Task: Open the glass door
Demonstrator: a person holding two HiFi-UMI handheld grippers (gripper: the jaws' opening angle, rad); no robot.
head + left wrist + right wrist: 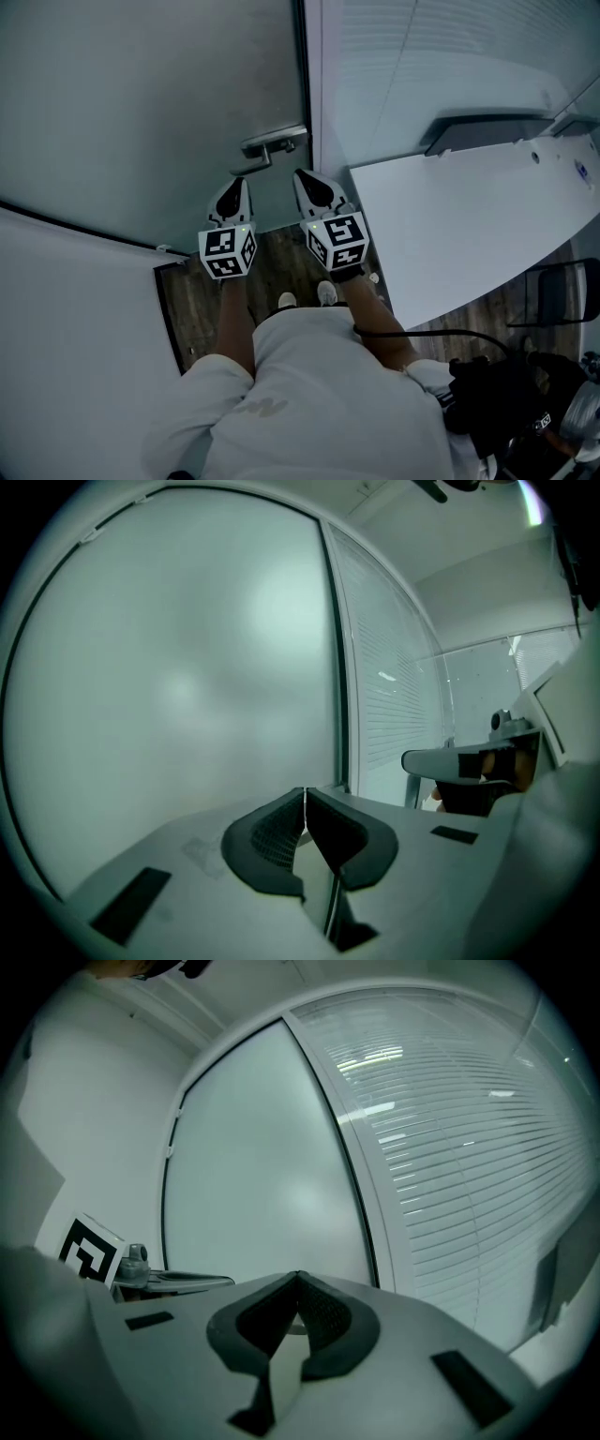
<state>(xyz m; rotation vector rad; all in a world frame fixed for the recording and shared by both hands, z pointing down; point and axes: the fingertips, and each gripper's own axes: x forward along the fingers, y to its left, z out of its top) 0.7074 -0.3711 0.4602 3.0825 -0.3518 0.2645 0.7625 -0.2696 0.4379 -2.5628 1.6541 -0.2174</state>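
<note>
Left tool (pixel 305 795), right tool (pixel 298 1279) closed, glass door (pixel 141 94) cropped

Just right of the right gripper (pixel 298 1277) and its jaws, a slatted blind (pixel 469 1147) fills a tall white-framed panel. Further right, and back toward the person, lies a white tabletop (pixel 450 225) with a dark grey object (pixel 478 127) at its far edge. Wood-grain floor (pixel 281 255) shows beneath both pairs of jaws. Left of the left gripper (pixel 305 794) and its jaws stands a plain white wall (pixel 75 328). Well behind the jaws, a black cable (pixel 422 334) leads to a black bag (pixel 497 398).
</note>
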